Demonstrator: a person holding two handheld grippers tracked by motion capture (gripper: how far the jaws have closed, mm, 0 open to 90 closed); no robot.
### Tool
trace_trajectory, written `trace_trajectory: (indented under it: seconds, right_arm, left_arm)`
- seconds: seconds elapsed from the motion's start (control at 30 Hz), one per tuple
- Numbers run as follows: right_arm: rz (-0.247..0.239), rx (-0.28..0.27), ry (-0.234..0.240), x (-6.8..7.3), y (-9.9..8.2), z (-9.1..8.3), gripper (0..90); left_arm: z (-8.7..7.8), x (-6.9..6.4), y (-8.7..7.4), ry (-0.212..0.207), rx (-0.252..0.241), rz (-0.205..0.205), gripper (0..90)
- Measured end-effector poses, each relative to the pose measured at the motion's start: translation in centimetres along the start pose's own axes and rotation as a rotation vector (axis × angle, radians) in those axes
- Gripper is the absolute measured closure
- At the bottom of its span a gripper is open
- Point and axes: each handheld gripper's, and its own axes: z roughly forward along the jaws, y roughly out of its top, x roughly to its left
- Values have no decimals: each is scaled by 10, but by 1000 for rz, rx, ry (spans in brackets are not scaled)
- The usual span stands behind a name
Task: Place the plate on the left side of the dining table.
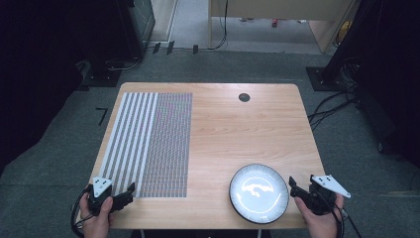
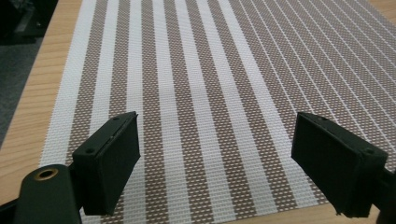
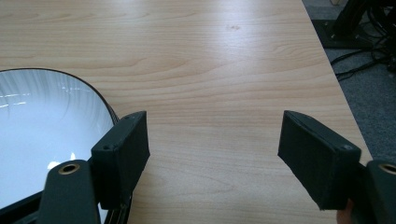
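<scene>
1. The left tongs (image 1: 130,191) hover at the desk's (image 1: 233,129) seven o'clock corner, jaws apart, over the near edge of the striped placemat (image 1: 151,144).
2. The plate (image 1: 259,193) sits at five o'clock.
3. The right tongs (image 1: 292,184) wait at the plate's three o'clock, jaws apart, holding nothing.

Left claw (image 1: 130,190) by striped mat (image 1: 151,144) — right claw (image 1: 292,184) beside plate (image 1: 259,193)
</scene>
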Motion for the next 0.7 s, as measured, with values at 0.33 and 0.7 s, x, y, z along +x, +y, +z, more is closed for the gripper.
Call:
trace_trajectory:
  seconds: [0.33, 0.7]
  right_arm:
    - [1, -2, 12, 3, 0, -1, 265]
    - [-2, -3, 21, 8, 0, -2, 278]
  left_arm:
    - [1, -10, 1, -23, 3, 15, 154]
    - [1, -23, 3, -68, -7, 7, 153]
